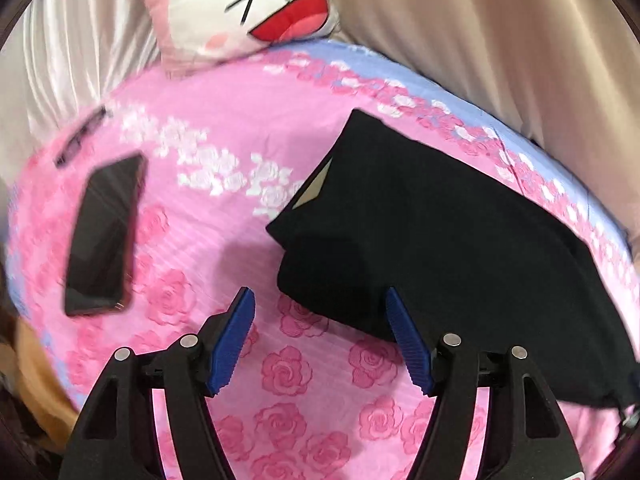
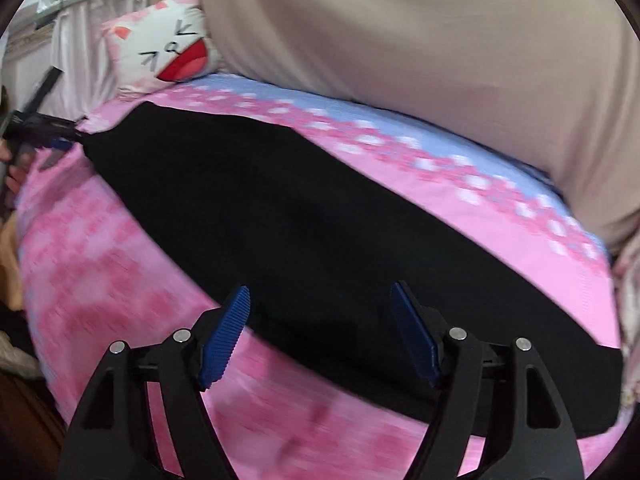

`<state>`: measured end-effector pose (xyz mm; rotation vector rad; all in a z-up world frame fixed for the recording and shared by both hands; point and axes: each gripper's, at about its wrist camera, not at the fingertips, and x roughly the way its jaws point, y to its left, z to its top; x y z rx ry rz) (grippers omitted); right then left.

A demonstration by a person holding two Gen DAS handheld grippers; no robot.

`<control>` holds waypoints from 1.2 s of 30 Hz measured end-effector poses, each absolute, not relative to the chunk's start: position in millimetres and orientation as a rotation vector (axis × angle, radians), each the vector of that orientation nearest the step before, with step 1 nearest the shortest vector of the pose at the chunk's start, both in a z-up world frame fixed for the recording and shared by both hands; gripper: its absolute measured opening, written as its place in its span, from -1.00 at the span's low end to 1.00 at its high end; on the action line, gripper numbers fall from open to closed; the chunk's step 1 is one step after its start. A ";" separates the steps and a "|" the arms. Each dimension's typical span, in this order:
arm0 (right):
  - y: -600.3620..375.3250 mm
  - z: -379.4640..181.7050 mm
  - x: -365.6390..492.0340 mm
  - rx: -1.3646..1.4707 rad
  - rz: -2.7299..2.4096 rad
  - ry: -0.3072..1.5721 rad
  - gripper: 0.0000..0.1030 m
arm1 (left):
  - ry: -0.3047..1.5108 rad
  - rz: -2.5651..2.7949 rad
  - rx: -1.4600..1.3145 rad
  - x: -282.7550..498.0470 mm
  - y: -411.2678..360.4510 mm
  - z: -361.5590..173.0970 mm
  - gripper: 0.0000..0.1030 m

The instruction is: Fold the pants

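Note:
Black pants [image 1: 432, 240] lie flat on a pink rose-print bed cover [image 1: 200, 208], running from the middle toward the right. A tan label shows inside the waist opening at their upper left end. My left gripper [image 1: 320, 300] hovers open at the pants' near left corner; its right blue pad [image 1: 404, 344] overlaps the cloth's edge, and nothing is pinched. In the right wrist view the same pants [image 2: 320, 216] stretch diagonally across the bed. My right gripper [image 2: 320, 296] stands open above their near edge, with nothing between its pads. The left gripper [image 2: 52, 136] appears at the pants' far left end.
A dark phone [image 1: 104, 236] lies on the cover left of the pants, with a pair of glasses [image 1: 80, 136] beyond it. A cat-face pillow [image 1: 248, 4] rests at the head. Beige curtain [image 2: 440, 60] hangs along the bed's far side.

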<state>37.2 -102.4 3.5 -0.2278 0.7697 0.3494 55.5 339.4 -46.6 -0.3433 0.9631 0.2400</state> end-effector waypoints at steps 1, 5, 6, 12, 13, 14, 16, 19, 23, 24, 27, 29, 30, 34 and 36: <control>-95.0 2.1 38.4 -0.214 0.369 0.777 0.37 | 0.966 0.216 -0.377 58.0 343.8 -51.6 0.27; -70.0 -2.8 37.8 -0.199 0.373 0.780 0.38 | 0.955 0.214 -0.371 80.5 351.7 -63.4 -0.65; -67.9 -2.0 36.8 -0.194 0.367 0.784 0.37 | 0.946 0.215 -0.361 83.1 353.2 -61.9 -0.72; -86.7 12.1 38.4 -0.108 0.305 0.762 0.46 | 0.799 0.180 -0.219 95.1 357.2 -4.1 -0.83; -91.3 10.3 39.7 -0.096 0.295 0.770 0.51 | 0.857 0.222 -0.183 103.3 359.5 -19.1 -0.80; -96.3 5.2 41.7 -0.099 0.264 0.783 0.52 | 0.904 0.235 -0.177 108.2 362.7 -33.3 -0.77; -108.3 -5.8 44.9 -0.091 0.211 0.828 0.52 | 0.943 0.258 -0.174 104.1 365.9 -63.8 -0.63; -123.4 -3.9 44.3 -0.036 0.192 0.835 0.52 | 0.916 0.308 -0.114 82.7 353.6 -51.4 -0.36; -129.5 16.7 73.7 -0.008 0.190 0.799 0.52 | 0.848 0.488 -0.018 60.4 342.3 -20.6 -0.31; -125.6 21.4 92.4 0.003 0.205 0.804 0.49 | 0.821 0.486 -0.027 56.8 338.4 -10.5 -0.31; -103.6 21.6 140.5 0.024 0.291 0.821 0.20 | 0.793 0.397 -0.086 57.9 324.0 5.8 -0.28; -74.9 13.6 175.8 -0.005 0.361 0.838 0.19 | 0.811 0.338 -0.065 68.8 298.5 1.0 -0.08; -58.9 7.8 192.4 -0.025 0.395 0.846 0.18 | 0.833 0.319 -0.039 74.6 285.3 -5.1 -0.07; 1.4 -24.3 249.6 -0.130 0.440 0.906 0.15 | 0.930 0.293 0.062 99.2 246.8 -45.3 -0.07; 12.4 -40.1 270.4 -0.191 0.395 0.942 0.16 | 0.954 0.304 0.085 103.4 240.1 -56.1 -0.07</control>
